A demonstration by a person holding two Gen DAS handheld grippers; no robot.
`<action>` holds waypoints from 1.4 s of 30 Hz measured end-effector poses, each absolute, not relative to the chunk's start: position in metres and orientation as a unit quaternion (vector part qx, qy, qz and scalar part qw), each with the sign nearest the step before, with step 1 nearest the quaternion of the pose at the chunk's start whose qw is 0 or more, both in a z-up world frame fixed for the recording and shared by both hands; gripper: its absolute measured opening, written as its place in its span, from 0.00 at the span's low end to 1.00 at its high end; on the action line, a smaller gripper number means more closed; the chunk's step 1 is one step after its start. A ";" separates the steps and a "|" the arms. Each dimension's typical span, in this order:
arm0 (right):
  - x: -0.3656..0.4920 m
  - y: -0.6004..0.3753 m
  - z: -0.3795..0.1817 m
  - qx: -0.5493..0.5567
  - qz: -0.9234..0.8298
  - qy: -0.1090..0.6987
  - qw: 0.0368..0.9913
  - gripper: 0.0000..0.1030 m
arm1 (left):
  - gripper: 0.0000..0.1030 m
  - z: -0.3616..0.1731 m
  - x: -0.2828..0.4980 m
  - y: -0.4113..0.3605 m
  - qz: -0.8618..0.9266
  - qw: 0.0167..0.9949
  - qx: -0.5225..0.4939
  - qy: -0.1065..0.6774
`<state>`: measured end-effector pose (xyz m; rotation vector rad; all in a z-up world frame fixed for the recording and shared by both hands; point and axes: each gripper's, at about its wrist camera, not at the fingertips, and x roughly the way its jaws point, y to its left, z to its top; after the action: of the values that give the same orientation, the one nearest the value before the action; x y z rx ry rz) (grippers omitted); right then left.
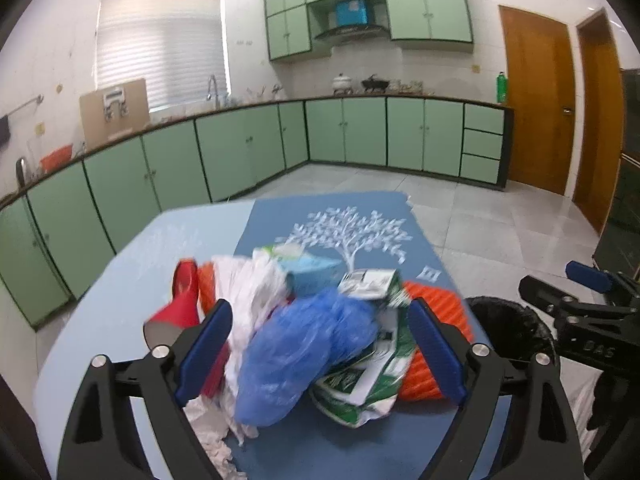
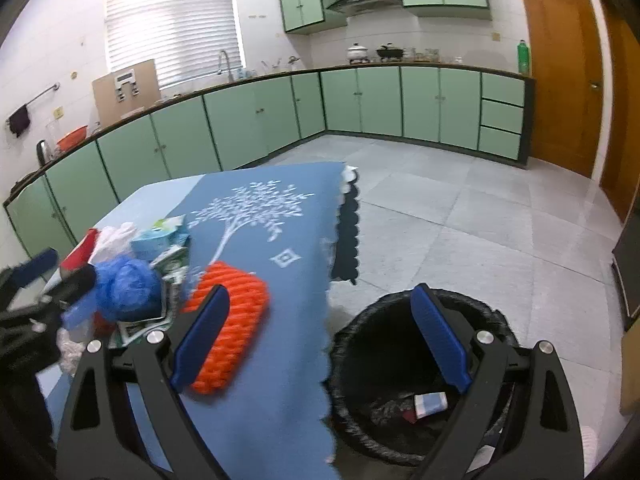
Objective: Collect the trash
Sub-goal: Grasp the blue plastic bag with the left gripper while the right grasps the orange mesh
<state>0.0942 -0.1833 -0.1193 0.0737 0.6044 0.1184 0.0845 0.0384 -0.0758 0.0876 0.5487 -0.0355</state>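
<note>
A pile of trash lies on the blue tablecloth [image 1: 360, 216]: a crumpled blue plastic bag [image 1: 304, 348], a white plastic bag [image 1: 248, 292], a green and white carton [image 1: 372, 376], a red wrapper [image 1: 180, 300], a light blue box [image 1: 312, 272] and an orange ribbed piece [image 1: 432, 344]. My left gripper [image 1: 320, 332] is open with its fingers on either side of the blue bag and carton. My right gripper [image 2: 320, 320] is open and empty, above the table edge, beside the orange piece [image 2: 232, 320] and over the black-lined trash bin [image 2: 416, 368].
The bin [image 1: 508, 332] stands on the tiled floor right of the table and holds a small blue and white packet [image 2: 430, 404]. Green cabinets [image 1: 240, 152] line the far walls. A wooden door [image 1: 540, 100] is at the right.
</note>
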 end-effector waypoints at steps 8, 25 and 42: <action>0.099 -0.171 -0.122 0.027 0.067 0.305 0.950 0.85 | 0.72 -0.103 0.093 0.034 -0.012 0.957 0.059 0.285; 0.098 -0.151 -0.143 0.025 0.100 0.332 0.938 0.73 | 0.10 -0.110 0.085 0.035 -0.021 0.953 0.046 0.298; 0.098 -0.132 -0.155 0.026 0.188 0.366 0.911 0.10 | 0.08 -0.111 0.084 0.041 -0.031 0.952 0.039 0.301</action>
<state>0.0977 -0.1321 -0.1551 0.0542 0.7542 0.3881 0.0840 0.0408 -0.1112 0.0790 0.6118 -0.0630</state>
